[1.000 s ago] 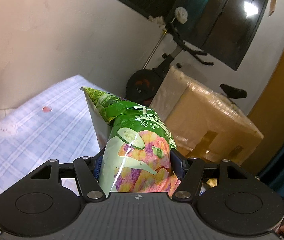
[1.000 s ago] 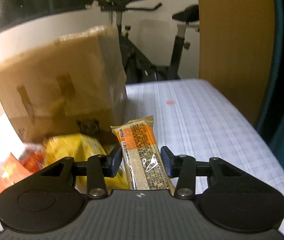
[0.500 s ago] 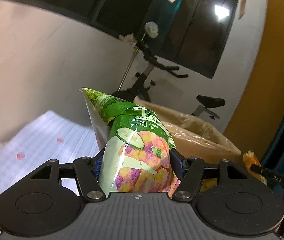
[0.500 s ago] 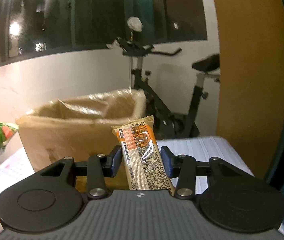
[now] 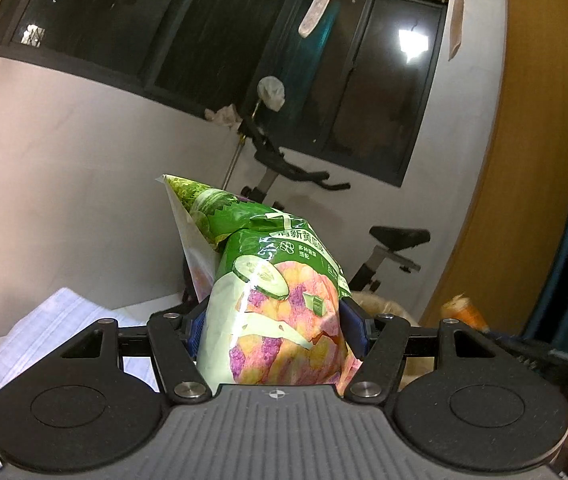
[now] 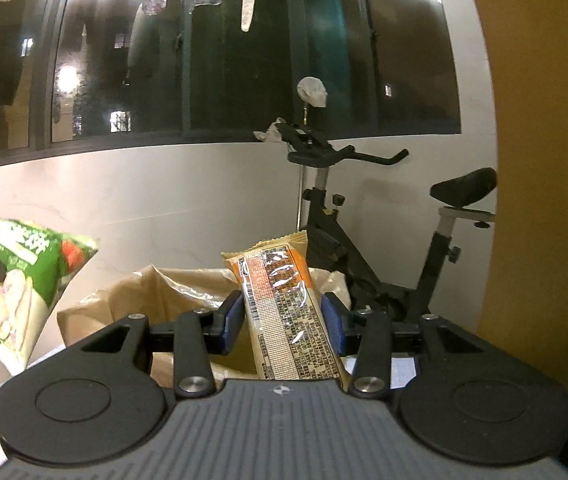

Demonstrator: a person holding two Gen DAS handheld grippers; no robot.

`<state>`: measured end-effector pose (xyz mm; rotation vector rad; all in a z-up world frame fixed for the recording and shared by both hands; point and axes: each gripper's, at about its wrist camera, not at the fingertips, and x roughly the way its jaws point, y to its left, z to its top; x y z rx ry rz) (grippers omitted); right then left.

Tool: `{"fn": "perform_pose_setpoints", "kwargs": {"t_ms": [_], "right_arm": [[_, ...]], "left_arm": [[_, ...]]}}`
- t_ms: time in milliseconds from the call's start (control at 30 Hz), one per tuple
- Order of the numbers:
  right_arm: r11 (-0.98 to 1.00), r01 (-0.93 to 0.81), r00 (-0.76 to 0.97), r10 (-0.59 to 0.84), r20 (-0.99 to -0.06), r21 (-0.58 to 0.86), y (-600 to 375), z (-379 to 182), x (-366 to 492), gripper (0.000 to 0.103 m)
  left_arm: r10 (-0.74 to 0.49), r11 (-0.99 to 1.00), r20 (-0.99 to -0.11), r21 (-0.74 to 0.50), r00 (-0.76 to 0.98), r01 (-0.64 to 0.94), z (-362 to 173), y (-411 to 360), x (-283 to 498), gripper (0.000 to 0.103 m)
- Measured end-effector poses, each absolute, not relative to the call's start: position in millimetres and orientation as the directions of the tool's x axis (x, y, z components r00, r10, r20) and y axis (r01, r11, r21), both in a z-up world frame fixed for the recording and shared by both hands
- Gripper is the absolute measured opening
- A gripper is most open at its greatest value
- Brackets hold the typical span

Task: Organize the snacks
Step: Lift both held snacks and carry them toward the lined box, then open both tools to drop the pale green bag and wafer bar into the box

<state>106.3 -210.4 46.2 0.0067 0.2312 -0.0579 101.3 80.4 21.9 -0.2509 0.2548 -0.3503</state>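
My left gripper [image 5: 272, 328] is shut on a green and white chip bag [image 5: 272, 300] with cucumber pictures, held up in the air. The same bag shows at the left edge of the right wrist view [image 6: 16, 280]. My right gripper [image 6: 282, 320] is shut on an orange snack bar [image 6: 284, 312] in a clear-window wrapper, held above the open top of a brown cardboard box [image 6: 144, 296]. The box rim shows faintly behind the bag in the left wrist view [image 5: 379, 304]. The orange bar tip shows at the right there [image 5: 463, 310].
A black exercise bike [image 6: 363, 240] stands behind the box against a white wall. A blue checked tablecloth [image 5: 44, 332] covers the table at lower left. A yellow wall [image 6: 531, 160] is at the right. Laundry hangs above dark windows.
Both grippers have risen with their snacks. The views tilted up from the table and box side to the box's open top, the wall and the windows.
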Motion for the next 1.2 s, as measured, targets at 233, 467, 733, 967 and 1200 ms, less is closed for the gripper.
{"fn": "perform_pose_setpoints", "kwargs": {"t_ms": [233,467,733,967,1200], "right_arm": [[0.998,0.036,0.959,-0.023,-0.282,0.044,-214,43,150,0.045],[0.991,0.052,0.942,-0.008,-0.335,0.125,-220,39,189,0.045],[0.986,0.075,0.917,-0.01,-0.399,0.148,-221,24,214,0.045],[0.983,0.097,0.891,-0.017,-0.453,0.154,-221,10,225,0.045],[0.983,0.103,0.886,-0.021,-0.464,0.151,-219,9,226,0.052]], "left_arm": [[-0.385,0.91,-0.207,-0.25,0.9,0.332,43,60,136,0.067],[-0.435,0.897,-0.292,-0.222,0.852,0.382,41,31,193,0.067],[-0.348,0.93,-0.41,-0.035,0.843,0.367,21,0,221,0.067],[-0.303,0.941,-0.463,-0.005,0.833,0.339,25,-2,256,0.078],[-0.293,0.942,-0.456,0.011,0.841,0.335,33,3,248,0.089]]}}
